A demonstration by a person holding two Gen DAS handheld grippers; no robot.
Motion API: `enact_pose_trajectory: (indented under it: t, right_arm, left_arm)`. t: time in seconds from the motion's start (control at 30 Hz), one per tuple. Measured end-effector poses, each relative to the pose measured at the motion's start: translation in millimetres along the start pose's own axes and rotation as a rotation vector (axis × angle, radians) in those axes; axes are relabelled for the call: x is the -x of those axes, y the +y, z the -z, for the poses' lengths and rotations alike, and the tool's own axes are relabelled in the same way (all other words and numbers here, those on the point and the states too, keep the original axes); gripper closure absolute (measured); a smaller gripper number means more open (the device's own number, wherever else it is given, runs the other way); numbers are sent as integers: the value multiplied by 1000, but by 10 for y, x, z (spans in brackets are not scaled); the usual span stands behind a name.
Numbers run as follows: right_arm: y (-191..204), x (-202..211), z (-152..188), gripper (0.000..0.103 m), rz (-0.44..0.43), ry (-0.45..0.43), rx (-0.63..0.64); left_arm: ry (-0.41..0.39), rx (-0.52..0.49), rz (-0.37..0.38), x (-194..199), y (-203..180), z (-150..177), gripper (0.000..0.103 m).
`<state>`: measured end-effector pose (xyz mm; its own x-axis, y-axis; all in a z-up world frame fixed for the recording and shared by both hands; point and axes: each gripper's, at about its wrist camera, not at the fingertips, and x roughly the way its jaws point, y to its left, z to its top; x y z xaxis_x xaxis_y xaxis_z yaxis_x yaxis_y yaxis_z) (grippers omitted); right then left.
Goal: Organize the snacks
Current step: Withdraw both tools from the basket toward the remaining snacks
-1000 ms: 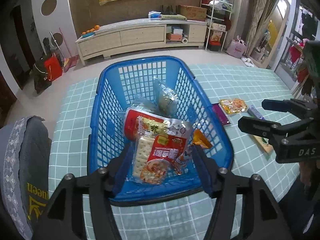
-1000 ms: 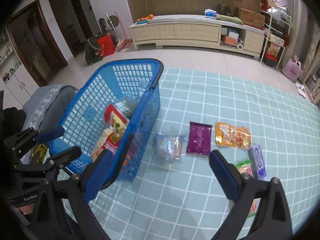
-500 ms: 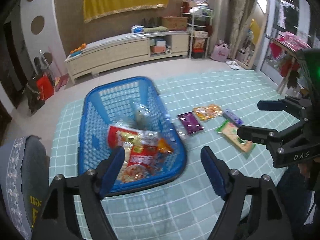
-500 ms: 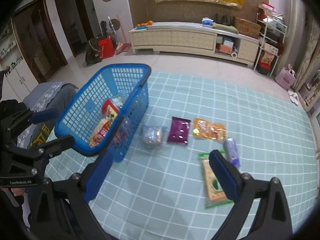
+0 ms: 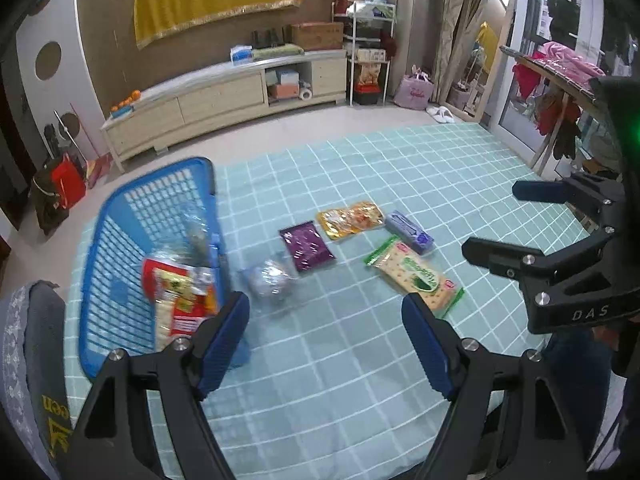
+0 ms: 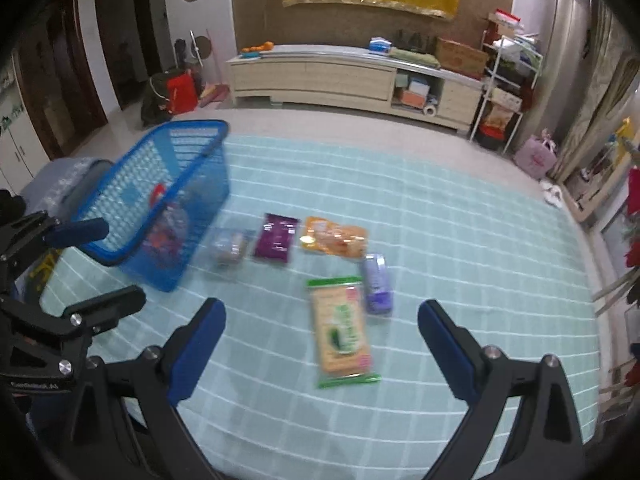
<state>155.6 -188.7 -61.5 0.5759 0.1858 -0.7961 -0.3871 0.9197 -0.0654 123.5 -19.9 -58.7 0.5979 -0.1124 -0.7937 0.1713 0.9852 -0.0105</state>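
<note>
A blue plastic basket (image 5: pixel 120 240) (image 6: pixel 192 152) stands at the left of the checked cloth and holds several snack packs, a red cracker pack (image 5: pixel 180 304) on top. On the cloth lie a clear silver bag (image 5: pixel 270 282) (image 6: pixel 228 246), a purple pack (image 5: pixel 306 246) (image 6: pixel 275 236), an orange pack (image 5: pixel 350 218) (image 6: pixel 334 238), a lilac pack (image 5: pixel 410 232) (image 6: pixel 376 284) and a green cracker pack (image 5: pixel 416 276) (image 6: pixel 342 330). My left gripper (image 5: pixel 326 332) is open and empty above the cloth. My right gripper (image 6: pixel 320 344) is open and empty over the green pack.
A light-green checked cloth (image 5: pixel 360 360) covers the table. A grey chair back (image 5: pixel 24 340) stands at the left edge. Beyond the table are a long low cabinet (image 5: pixel 224 100), a shelf rack (image 5: pixel 368 64) and a mirror (image 5: pixel 484 60).
Both grippers have pulled back and up from the basket and swung right. The loose packs on the cloth now lie ahead of them. The packs have not moved.
</note>
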Motion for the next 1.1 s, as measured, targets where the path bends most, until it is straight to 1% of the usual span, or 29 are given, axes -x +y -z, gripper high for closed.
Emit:
enact_pose_trajectory:
  t: [0.07,0.13,0.2,0.33,0.4,0.5,0.63,0.7,0.73,0.8,0.9,0.97,1.03,1.1]
  right_arm:
    - [-111,-35,7,5,-8,2,-11]
    - [-242,-112,4,4,-16,18,-21]
    - [-361,-210,13,4,-18,37,-27]
    - [-555,-422,40,4,-51,53,-34]
    - [-631,-536,49,4,-65,58,-45]
    - [-717,-747,47,5,-63,64,-44]
    - [-784,-1039,44,5,-70,84,-30]
    - [-825,-1186,35,5,-76,89,-28]
    - [-839,-1279,35,7,-69,102,-24]
    - [-866,-1367,27,14,-89,123,-18]
    - [-911,-1467,9,17,-93,114,-17]
    - [-919,-1550,12,19,-114,124,-24]
    - [-884,-1628,14,25,-107,139,-8]
    - [-835,-1688,11,28,-111,155,11]
  left_arm:
    - [22,2,-2,-108,-62,-18,26]
    - [34,6,-25,-229,-116,-53,26]
    - [57,18,-13,-361,-168,-91,26]
    - [84,42,-4,-600,-245,-165,26]
    - [102,66,-6,-746,-266,-205,26]
    - [122,114,-9,-946,-280,-245,26]
    - [140,147,-46,-1211,-279,-263,26]
    - [157,158,-49,-1323,-276,-265,26]
    - [162,159,-50,-1354,-283,-267,26]
    - [174,163,-54,-1449,-267,-271,26]
    - [200,184,-49,-1574,-221,-275,26]
    - [205,187,-46,-1600,-209,-276,26]
    - [219,179,-52,-1650,-207,-266,26]
    - [226,188,-48,-1674,-187,-251,26]
